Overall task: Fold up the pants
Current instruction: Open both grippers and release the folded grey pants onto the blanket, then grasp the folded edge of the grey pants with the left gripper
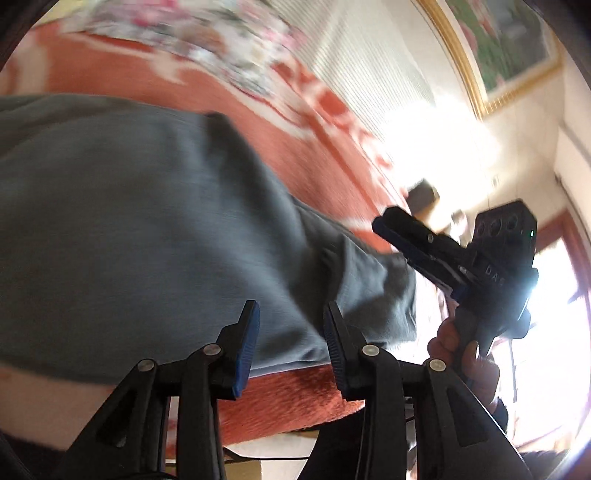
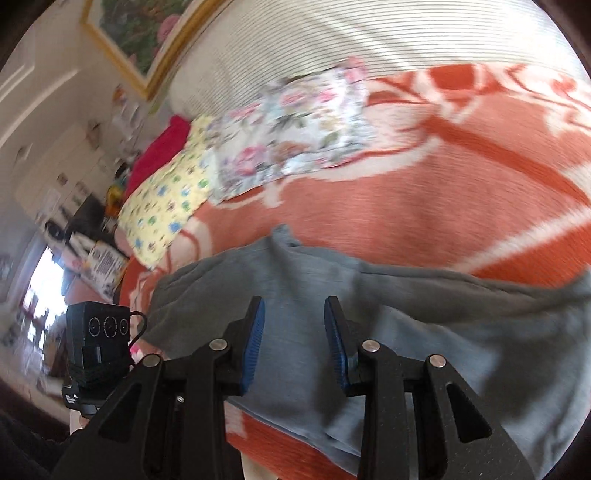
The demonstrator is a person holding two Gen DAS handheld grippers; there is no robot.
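The pants (image 2: 424, 332) are grey-blue, of soft knit cloth, lying spread with broad folds and a rumpled edge on an orange blanket (image 2: 406, 206) with a cream pattern and a fuzzy nap. Both views are blurred.

The left gripper (image 1: 291, 339) is black, with ribbed blue pads; its jaws stand part open over the pants with nothing between them. The right gripper (image 2: 294, 339), of the same make, also stands part open above the cloth, empty. In the left view a hand (image 1: 465, 354) holds its handle, and the letters "DA" show on its body; the rest is unreadable.

A floral cushion (image 2: 295, 125) and a yellow printed cloth (image 2: 166, 206) lie farther up the blanket. A gilt-framed picture (image 2: 140, 33) hangs on the wall.
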